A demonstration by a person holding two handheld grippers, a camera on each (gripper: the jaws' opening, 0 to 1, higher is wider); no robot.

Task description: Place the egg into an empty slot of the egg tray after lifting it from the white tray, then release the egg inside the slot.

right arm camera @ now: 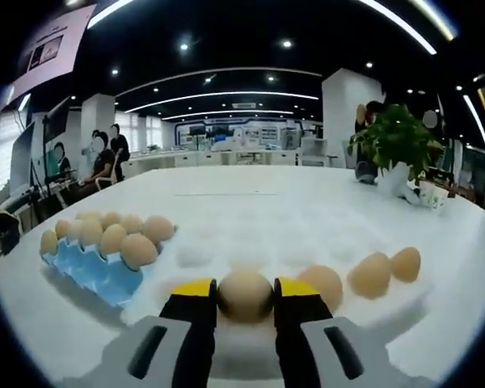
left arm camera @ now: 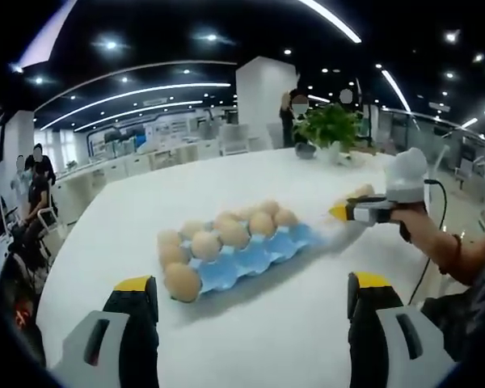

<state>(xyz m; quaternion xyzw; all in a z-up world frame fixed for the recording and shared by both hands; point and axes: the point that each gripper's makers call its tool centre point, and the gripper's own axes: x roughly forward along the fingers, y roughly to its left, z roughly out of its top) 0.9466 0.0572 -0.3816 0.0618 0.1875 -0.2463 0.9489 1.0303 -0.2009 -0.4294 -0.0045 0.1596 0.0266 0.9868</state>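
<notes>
The right gripper (right arm camera: 246,297) held the egg (right arm camera: 245,295) clamped between its jaws over the white tray (right arm camera: 436,303). The blue egg tray (right arm camera: 93,273) lay well to its left. The left gripper (left arm camera: 250,293) stood open, nearer the egg tray.

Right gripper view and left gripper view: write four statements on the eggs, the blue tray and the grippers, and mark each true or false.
1. The right gripper is shut on an egg. True.
2. The left gripper holds an egg. False: it is open, with nothing between its jaws.
3. The blue egg tray holds several eggs. True.
4. The potted plant stands inside the blue egg tray. False: it stands far back on the white table, apart from the tray.
</notes>
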